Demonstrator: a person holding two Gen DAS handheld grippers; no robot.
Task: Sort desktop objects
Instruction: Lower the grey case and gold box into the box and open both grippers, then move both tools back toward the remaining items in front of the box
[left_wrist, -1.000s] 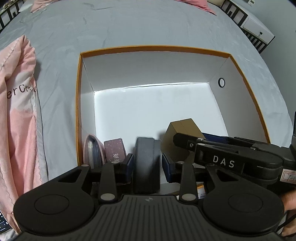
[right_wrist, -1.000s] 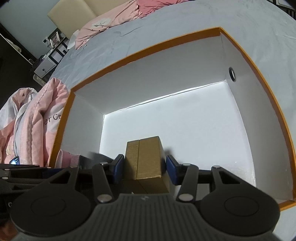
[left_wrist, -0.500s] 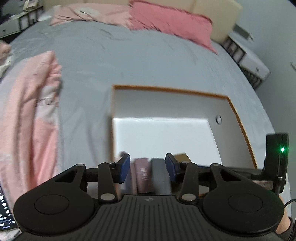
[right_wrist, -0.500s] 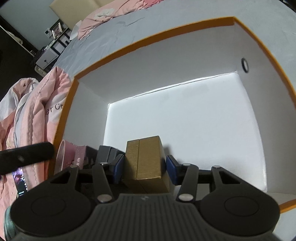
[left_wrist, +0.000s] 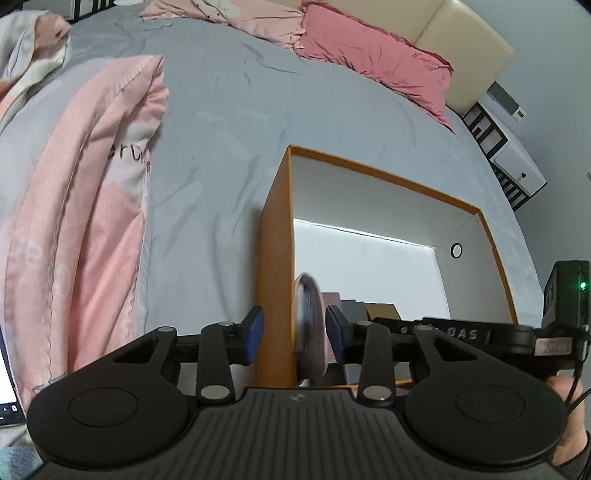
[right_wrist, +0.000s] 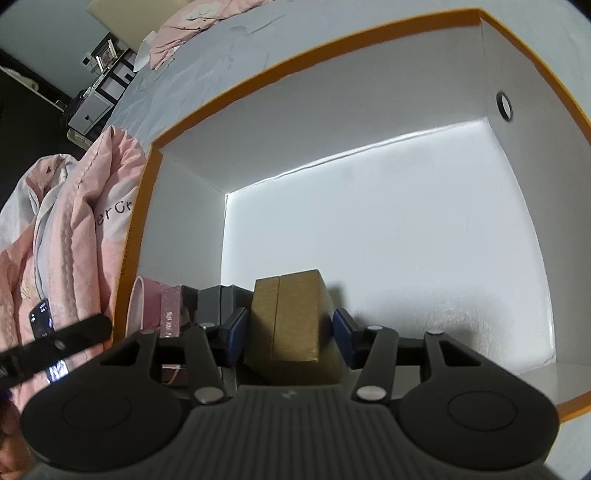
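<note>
A white box with an orange rim (left_wrist: 384, 177) lies open on the grey bed. Along its near left side stand a pink-grey oval pouch (left_wrist: 310, 325), a pink glitter box (right_wrist: 170, 310) and a dark case (right_wrist: 210, 299). My right gripper (right_wrist: 290, 332) is shut on a gold box (right_wrist: 291, 321), held low inside beside the dark case. My left gripper (left_wrist: 294, 332) hovers over the box's left wall; its jaws are closing. The wall and the blurred pouch show between the pads, and I see no grip on either.
A pink quilt (left_wrist: 92, 221) lies left of the box, with a lit phone (right_wrist: 44, 317) on it. Pink pillows (left_wrist: 376, 62) and a headboard are at the far end, and a white cabinet (left_wrist: 517, 166) stands beside the bed. A hand (left_wrist: 565, 398) shows at lower right.
The left gripper let go of the dark case, drew back out of the box and swung left over its wall. The right gripper kept the gold box and barely moved.
</note>
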